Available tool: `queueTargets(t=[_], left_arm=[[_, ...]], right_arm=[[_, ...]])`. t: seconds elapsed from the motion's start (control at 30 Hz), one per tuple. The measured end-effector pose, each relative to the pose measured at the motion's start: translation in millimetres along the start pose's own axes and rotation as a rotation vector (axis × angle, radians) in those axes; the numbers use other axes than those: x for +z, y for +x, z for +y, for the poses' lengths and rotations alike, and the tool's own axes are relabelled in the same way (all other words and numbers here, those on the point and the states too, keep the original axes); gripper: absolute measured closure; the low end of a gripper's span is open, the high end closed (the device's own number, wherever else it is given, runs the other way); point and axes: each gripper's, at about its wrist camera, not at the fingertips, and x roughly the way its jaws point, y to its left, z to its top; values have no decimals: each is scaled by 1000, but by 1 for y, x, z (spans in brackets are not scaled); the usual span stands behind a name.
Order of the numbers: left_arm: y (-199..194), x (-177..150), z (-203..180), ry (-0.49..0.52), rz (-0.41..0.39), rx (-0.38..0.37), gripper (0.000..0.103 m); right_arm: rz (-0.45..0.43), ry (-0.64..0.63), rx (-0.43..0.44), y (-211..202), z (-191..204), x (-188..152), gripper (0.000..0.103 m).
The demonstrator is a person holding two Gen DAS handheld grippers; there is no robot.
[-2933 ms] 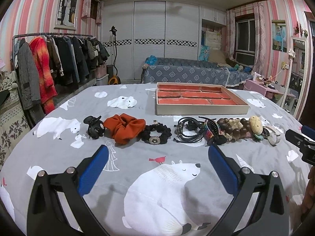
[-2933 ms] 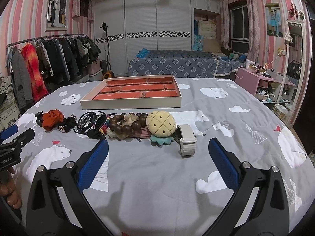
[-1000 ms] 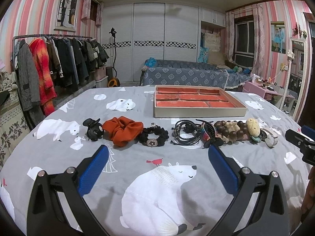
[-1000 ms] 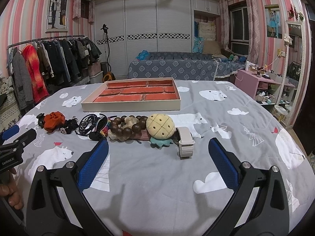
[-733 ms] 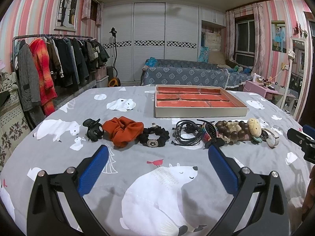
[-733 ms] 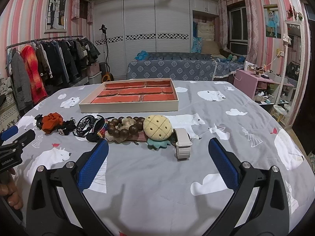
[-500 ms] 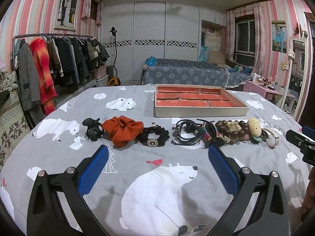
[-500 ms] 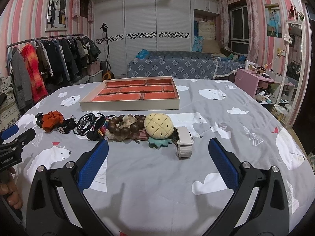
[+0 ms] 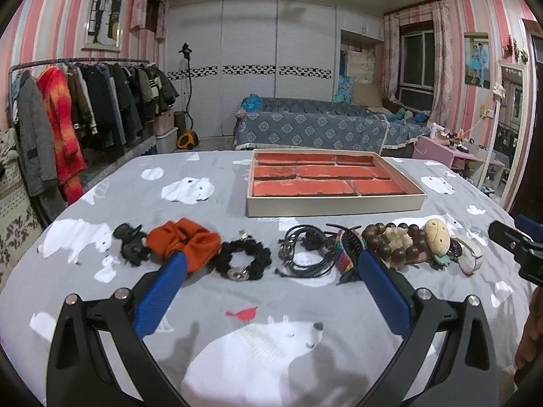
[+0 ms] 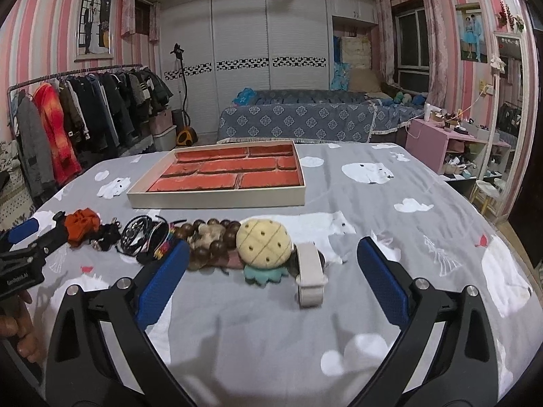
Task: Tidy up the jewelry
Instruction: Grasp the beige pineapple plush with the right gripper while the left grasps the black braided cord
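A row of accessories lies on the grey bear-print cloth: a black claw clip (image 9: pixel 130 245), an orange scrunchie (image 9: pixel 185 242), a black scrunchie (image 9: pixel 243 263), black cords (image 9: pixel 305 249), a wooden bead bracelet (image 9: pixel 393 242), a pineapple plush clip (image 10: pixel 264 239) and a white band (image 10: pixel 309 273). Behind them stands a beige tray (image 9: pixel 334 203) with red compartments. My left gripper (image 9: pixel 271 291) is open and empty, in front of the black scrunchie. My right gripper (image 10: pixel 271 278) is open and empty, in front of the pineapple clip.
A clothes rack (image 9: pixel 78 122) stands at the left and a blue bed (image 9: pixel 325 129) at the back. A pink side table (image 10: pixel 444 146) is at the right. The cloth in front of the row is bare.
Both grippers have moved forward a little toward the row of accessories, which now looks nearer. Both stay open. No object has moved.
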Motion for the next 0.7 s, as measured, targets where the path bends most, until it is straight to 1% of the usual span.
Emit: queueTargets(t=[0.1, 0.17, 0.27, 0.37, 0.6, 0.7], left_arm=[[14, 3, -4, 6, 26, -7, 4], [25, 4, -6, 5, 50, -18, 4], [39, 4, -8, 0, 79, -33, 4], [48, 6, -11, 13, 85, -33, 4], [75, 9, -13, 8, 124, -36, 4], [85, 8, -14, 6, 144, -44, 4]], right_arm=[[19, -3, 3, 15, 0, 4, 12], [51, 3, 22, 30, -1, 6, 18], [89, 11, 48, 49, -1, 9, 23], [122, 7, 55, 64, -1, 10, 28], [198, 37, 67, 93, -4, 7, 31], [218, 32, 61, 103, -4, 7, 35]])
